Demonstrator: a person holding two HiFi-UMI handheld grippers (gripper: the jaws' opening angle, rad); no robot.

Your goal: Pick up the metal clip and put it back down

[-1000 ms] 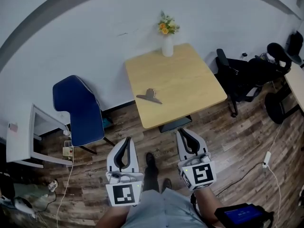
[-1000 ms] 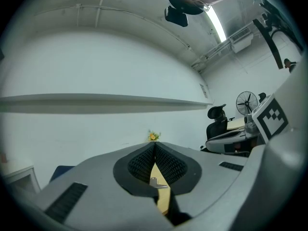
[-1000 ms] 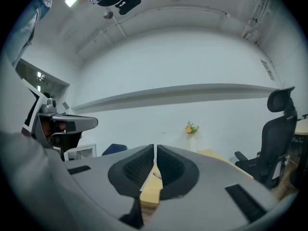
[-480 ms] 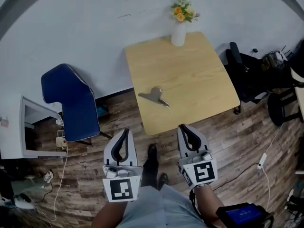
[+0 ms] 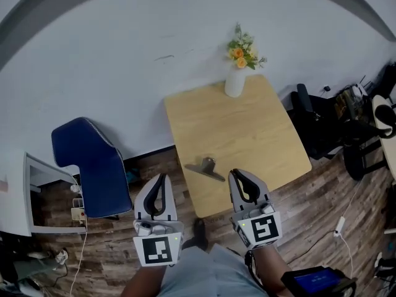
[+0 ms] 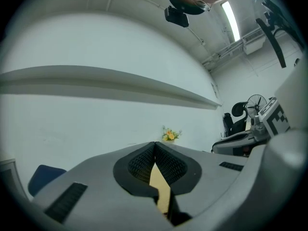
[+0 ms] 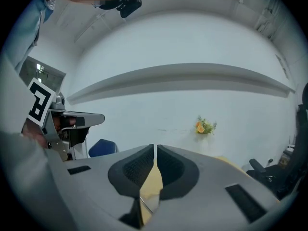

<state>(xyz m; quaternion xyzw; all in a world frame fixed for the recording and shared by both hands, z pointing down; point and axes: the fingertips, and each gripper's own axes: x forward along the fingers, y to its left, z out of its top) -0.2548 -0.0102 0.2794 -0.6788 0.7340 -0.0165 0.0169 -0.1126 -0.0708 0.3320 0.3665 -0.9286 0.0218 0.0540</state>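
A metal clip (image 5: 206, 167) lies on the wooden table (image 5: 247, 129) near its front left corner. My left gripper (image 5: 162, 179) is held off the table's left front edge, its jaws shut with nothing between them. Just right of the clip and close to the table's near edge, my right gripper (image 5: 236, 175) is also shut and empty. In the left gripper view the jaws (image 6: 155, 145) meet at the tips, with table showing behind. The right gripper view shows its jaws (image 7: 155, 148) closed, and a sliver of the clip (image 7: 147, 204) shows low in the gap.
A white vase of flowers (image 5: 238, 70) stands at the table's far edge by the wall. A blue chair (image 5: 93, 163) sits left of the table, with a white cabinet (image 5: 25, 197) beyond it. Black office chairs (image 5: 322, 116) crowd the right. A cable (image 5: 322, 224) runs across the wooden floor.
I have moved closer to the table. The clip now lies just ahead of the two grippers. Both grippers stayed shut and side by side.
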